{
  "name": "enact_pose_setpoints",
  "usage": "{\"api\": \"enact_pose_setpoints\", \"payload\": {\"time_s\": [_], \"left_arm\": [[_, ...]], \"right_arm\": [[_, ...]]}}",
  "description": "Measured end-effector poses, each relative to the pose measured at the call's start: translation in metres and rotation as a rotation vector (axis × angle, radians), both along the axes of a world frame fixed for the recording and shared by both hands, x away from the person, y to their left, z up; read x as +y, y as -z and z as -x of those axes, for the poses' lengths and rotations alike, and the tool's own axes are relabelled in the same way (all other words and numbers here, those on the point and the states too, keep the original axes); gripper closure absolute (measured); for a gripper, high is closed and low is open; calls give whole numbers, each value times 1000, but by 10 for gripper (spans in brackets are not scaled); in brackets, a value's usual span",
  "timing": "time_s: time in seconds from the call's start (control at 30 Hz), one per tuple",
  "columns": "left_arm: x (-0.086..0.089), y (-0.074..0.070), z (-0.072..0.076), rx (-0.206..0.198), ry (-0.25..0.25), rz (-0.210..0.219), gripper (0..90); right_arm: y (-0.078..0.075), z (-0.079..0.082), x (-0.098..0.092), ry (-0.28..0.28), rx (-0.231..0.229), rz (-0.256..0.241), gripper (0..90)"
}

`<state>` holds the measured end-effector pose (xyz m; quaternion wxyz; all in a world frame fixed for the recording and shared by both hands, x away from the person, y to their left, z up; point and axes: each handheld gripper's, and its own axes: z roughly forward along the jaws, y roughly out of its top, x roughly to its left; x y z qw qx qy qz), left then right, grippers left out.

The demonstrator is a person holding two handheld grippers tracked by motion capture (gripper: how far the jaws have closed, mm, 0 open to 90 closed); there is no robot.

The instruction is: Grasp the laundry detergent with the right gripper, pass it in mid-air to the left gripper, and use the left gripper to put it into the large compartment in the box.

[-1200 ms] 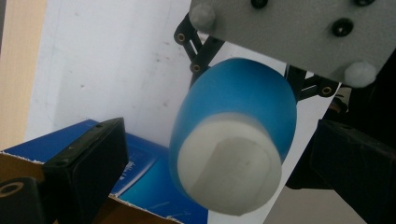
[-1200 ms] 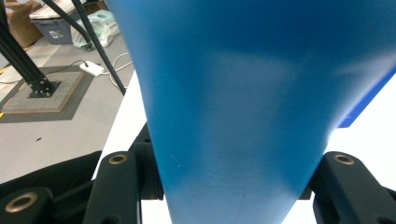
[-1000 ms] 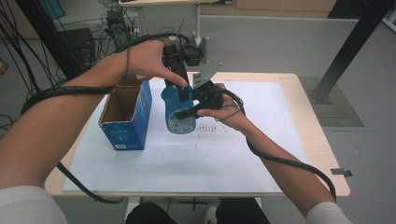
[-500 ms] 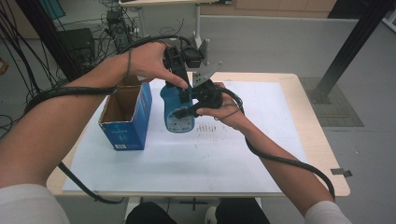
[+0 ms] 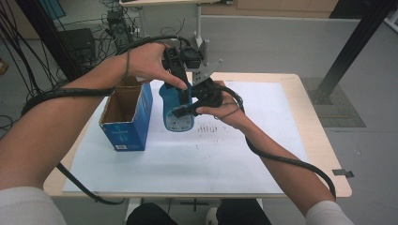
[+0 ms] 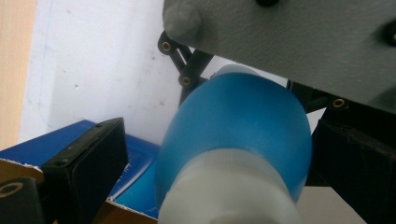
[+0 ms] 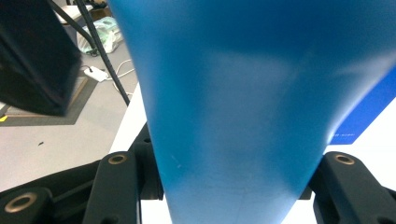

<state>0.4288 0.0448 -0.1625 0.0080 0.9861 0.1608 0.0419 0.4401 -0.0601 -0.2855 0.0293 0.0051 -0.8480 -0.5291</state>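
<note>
Bottle [image 5: 177,110] stands upright on the paper sheet [image 5: 197,154] covering the table [image 5: 319,140], near table centre. Open box [image 5: 126,117] stands just beside it at its 9 o'clock. Right gripper [image 5: 184,108] sits at the bottle's 3 o'clock, jaws either side of its body. Left gripper [image 5: 180,77] is above, at its 12 o'clock.

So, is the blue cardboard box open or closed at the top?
Open. In the high view the blue cardboard box stands upright on the table, its top flaps apart, and the brown inside shows. Whether anything lies inside, cannot tell.
</note>
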Motion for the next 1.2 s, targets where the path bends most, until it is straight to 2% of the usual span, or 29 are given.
{"api": "enact_pose_setpoints", "payload": {"time_s": [0.57,0.63,0.87,0.97,1.03,1.13,1.2], "left_arm": [[3,0,0,1,-4,-11,47],[3,0,0,3,-3,-10,47],[2,2,0,9,-2,-19,47],[2,2,-1,14,-2,-12,48],[1,2,-1,13,-3,-9,47],[1,2,-1,13,0,-11,47],[1,2,-1,15,0,-13,47]], "right_arm": [[-3,1,0,-1,-10,-1,453],[-3,3,-1,1,7,4,453],[-2,3,-2,4,10,7,453],[-3,2,-3,4,-3,3,453],[-3,2,-4,3,10,1,453],[-3,1,-4,1,-1,-3,453],[-4,2,-5,6,13,0,453]]}}
